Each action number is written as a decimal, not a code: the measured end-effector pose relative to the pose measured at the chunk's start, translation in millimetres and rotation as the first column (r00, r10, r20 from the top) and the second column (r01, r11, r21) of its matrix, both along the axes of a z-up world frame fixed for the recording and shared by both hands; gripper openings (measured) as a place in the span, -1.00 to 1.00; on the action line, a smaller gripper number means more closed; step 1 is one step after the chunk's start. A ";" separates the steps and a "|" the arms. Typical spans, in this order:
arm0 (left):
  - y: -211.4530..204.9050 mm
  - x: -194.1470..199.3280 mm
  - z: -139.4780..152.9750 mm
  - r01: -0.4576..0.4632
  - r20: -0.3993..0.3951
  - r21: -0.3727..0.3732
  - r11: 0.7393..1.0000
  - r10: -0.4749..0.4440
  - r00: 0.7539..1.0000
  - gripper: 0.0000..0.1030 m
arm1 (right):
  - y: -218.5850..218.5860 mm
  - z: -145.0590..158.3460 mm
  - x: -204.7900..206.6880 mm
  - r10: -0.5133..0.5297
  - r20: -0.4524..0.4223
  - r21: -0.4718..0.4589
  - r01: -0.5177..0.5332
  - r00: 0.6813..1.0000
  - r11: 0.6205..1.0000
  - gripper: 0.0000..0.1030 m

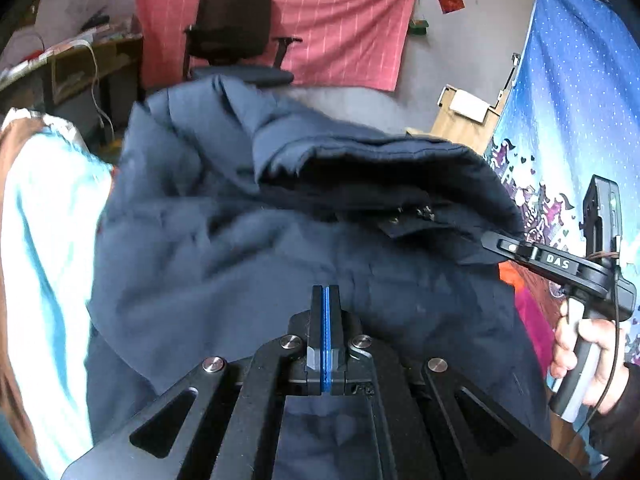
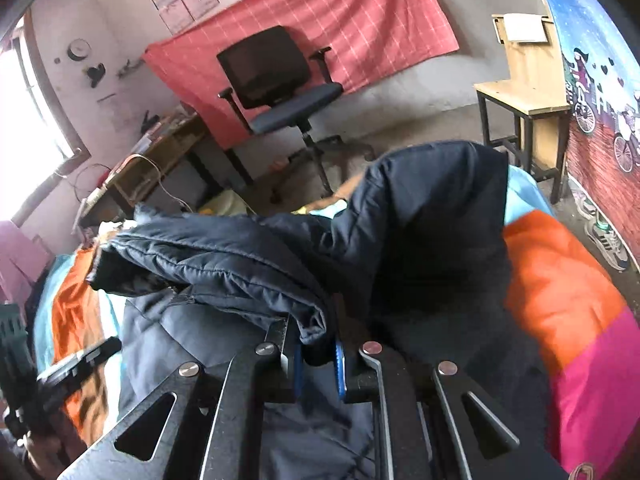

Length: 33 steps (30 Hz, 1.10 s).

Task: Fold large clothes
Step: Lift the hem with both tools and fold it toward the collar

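Observation:
A large navy padded jacket lies spread on a bed. My left gripper is shut and empty, with its blue pads pressed together, hovering just over the jacket's middle. My right gripper is shut on a thick fold of the jacket and holds it lifted above the rest of the garment. The right gripper also shows in the left wrist view at the right, pinching the raised flap's edge. The jacket's far part stands bunched up in the right wrist view.
The bed has a striped cover of orange, pink and light blue. A black office chair stands beyond the bed, a wooden desk to the right, a cluttered table to the left.

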<state>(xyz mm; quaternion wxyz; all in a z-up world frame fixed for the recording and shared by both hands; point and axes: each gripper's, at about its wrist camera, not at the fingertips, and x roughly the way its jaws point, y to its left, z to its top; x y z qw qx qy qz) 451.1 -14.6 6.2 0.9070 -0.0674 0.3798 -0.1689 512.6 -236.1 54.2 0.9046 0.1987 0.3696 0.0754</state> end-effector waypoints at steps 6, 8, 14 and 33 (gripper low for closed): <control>11.2 0.6 31.1 0.059 0.075 -0.094 0.994 -0.052 0.996 -1.00 | -1.1 -19.3 -2.0 -0.003 -0.025 -0.045 0.002 1.000 0.999 -0.80; 15.1 -1.4 46.5 0.078 0.106 -0.078 0.994 -0.070 0.992 -1.00 | 1.0 -24.7 -7.0 -0.008 -0.027 -0.061 0.006 1.000 0.998 -0.80; 5.9 25.8 75.0 0.143 0.142 -0.097 0.985 -0.129 0.981 -1.00 | 8.0 -41.2 -21.8 0.002 -0.019 -0.162 -0.005 1.000 0.987 -0.81; -37.1 137.6 -45.5 0.067 -0.105 0.043 0.997 -0.062 0.993 -1.00 | -0.2 -4.7 -31.9 0.015 0.108 -0.162 0.003 0.994 0.987 -0.50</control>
